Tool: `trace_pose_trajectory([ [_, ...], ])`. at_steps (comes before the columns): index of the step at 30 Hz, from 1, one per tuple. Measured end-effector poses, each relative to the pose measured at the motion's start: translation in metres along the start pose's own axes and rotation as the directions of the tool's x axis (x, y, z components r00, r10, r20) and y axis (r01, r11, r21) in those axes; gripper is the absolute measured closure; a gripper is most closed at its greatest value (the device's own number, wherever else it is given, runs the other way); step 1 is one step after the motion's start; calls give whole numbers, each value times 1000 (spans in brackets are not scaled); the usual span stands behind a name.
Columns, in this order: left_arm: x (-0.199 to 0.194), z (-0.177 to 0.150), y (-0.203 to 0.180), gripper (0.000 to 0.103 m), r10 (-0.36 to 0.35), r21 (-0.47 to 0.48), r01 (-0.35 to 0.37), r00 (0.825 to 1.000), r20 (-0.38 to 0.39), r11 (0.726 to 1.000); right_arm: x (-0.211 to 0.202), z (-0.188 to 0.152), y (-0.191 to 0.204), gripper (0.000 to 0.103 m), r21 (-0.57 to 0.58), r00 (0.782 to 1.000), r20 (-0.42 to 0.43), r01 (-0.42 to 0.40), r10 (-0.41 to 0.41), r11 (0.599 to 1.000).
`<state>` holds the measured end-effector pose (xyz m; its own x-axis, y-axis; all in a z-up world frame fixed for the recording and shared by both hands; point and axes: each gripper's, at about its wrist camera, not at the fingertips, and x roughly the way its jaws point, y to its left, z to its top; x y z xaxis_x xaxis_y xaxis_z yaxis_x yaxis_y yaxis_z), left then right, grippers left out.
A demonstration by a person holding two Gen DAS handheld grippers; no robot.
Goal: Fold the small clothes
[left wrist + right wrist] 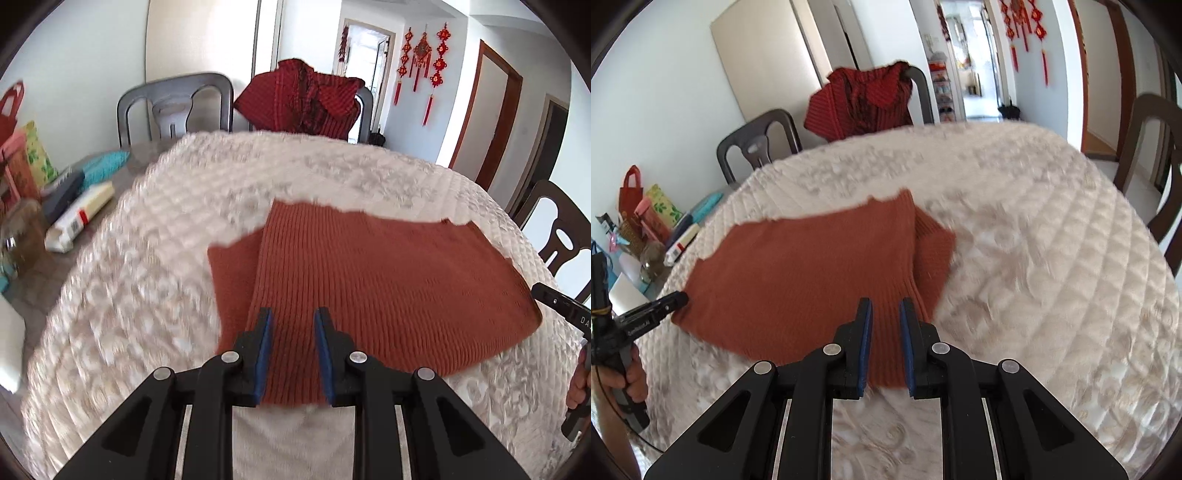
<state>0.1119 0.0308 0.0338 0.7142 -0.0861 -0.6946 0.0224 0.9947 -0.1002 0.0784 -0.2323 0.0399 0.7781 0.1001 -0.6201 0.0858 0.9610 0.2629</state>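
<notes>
The rust-red knitted garment [369,280] lies flat on the quilted cream cover [147,295] of the round counter, its ribbed body spread wide and a sleeve [232,266] tucked partly under the fold on one side; it reads as soft, light and limp, a ribbed knit that will stretch and sag wherever it is unsupported, and grippy enough against the quilting to drag rather than slide; nothing about it is fragile, though a pull at a single point would likely distort the ribs and skew the fold; the sensible places to take it are the two corners of the near hem, lifted together so the edge stays straight. The left claw [291,350] has its blue pads narrowly apart with the near edge of the knit running between them, apparently pinching it near the sleeve side; the right claw [886,343] stands likewise, its pads close together on the ribbed hem at the opposite end; whether each pinch takes every layer cannot be told. In the right wrist view the tip of the other gripper shows at the far corner of the cloth, with a person's hand [628,376] around its handle. Beyond the garment, boxes [79,218] and bags crowd the bare far edge of the counter; dark chairs [173,103] stand around it, one draped with a red checked garment [299,99]; red knot ornaments [424,59] hang on the wall behind.
</notes>
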Motion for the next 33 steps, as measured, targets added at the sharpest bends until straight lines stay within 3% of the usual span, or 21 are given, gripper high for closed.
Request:
trace_pose_trajectory([
  [7, 35, 7, -1, 78, 18, 5, -17, 999, -50, 1000, 38, 6, 1, 88, -6, 997, -73, 4, -4, 1000],
  [20, 36, 4, -2, 77, 21, 18, -20, 999, -37, 1000, 41, 5, -10, 89, 39, 996, -74, -52, 55, 998],
  [24, 16, 0, 5, 77, 0, -25, -1, 999, -37, 1000, 30, 3, -14, 86, 84, 995, -65, -75, 80, 994],
  [26, 0, -4, 12, 71, 1, -42, -2, 1000, -13, 999, 16, -2, -17, 82, 111, 995, -50, -86, 92, 990],
  [30, -28, -24, 30, 67, -45, -114, 45, 999, -4, 992, -15, -18, -29, 57, 184, 990, -16, -133, 138, 974],
  [33, -30, -43, 37, 66, -92, -173, 83, 995, -48, 981, -24, -36, -38, 56, 256, 979, -31, -187, 201, 948],
])
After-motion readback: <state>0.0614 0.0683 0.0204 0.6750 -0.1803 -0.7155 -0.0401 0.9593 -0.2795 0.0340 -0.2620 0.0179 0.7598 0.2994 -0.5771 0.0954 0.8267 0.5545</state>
